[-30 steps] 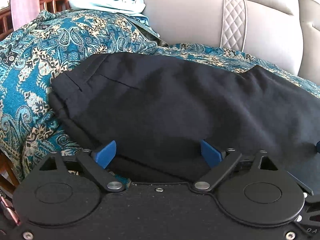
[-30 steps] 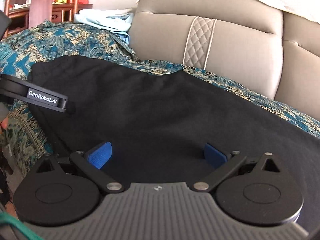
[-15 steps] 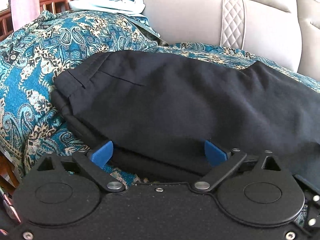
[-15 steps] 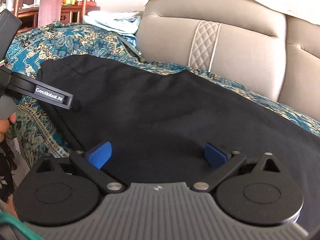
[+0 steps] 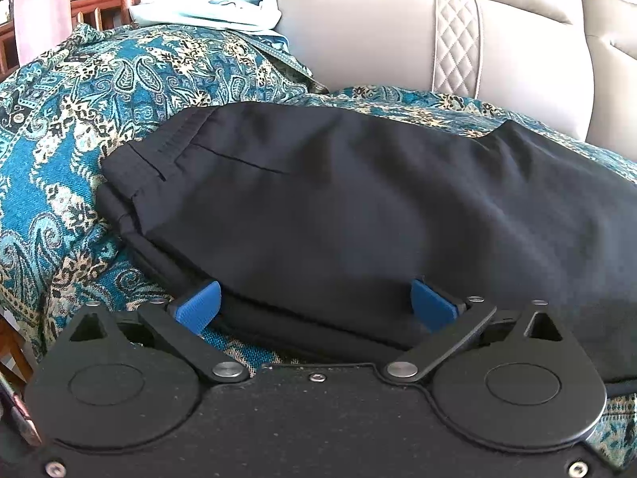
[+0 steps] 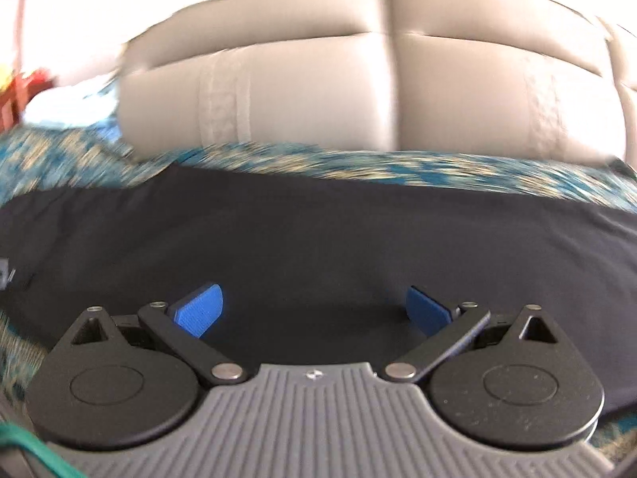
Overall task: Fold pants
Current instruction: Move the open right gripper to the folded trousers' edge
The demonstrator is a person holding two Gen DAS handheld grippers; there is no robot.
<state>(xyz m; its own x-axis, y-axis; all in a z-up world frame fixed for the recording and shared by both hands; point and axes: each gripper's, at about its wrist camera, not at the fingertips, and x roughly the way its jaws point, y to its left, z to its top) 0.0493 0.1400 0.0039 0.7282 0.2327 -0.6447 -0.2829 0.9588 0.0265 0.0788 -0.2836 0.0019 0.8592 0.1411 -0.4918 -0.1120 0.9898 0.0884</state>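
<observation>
Black pants (image 5: 338,207) lie folded lengthwise on a teal paisley cover (image 5: 59,139) over a sofa seat, waistband at the left. My left gripper (image 5: 314,302) is open and empty at the near edge of the pants, close to the waist end. My right gripper (image 6: 314,304) is open and empty just above the pants (image 6: 318,239), farther along the legs. The right wrist view is motion-blurred.
The beige sofa backrest (image 5: 398,40) rises behind the pants and also shows in the right wrist view (image 6: 358,87). Light blue clothes (image 5: 207,8) lie on the armrest at the back left. Wooden furniture (image 5: 99,0) stands beyond it.
My right gripper has swung to the right along the pants, facing the backrest; the left gripper has nearly left its view. My left gripper has drawn back slightly from the pants' near edge.
</observation>
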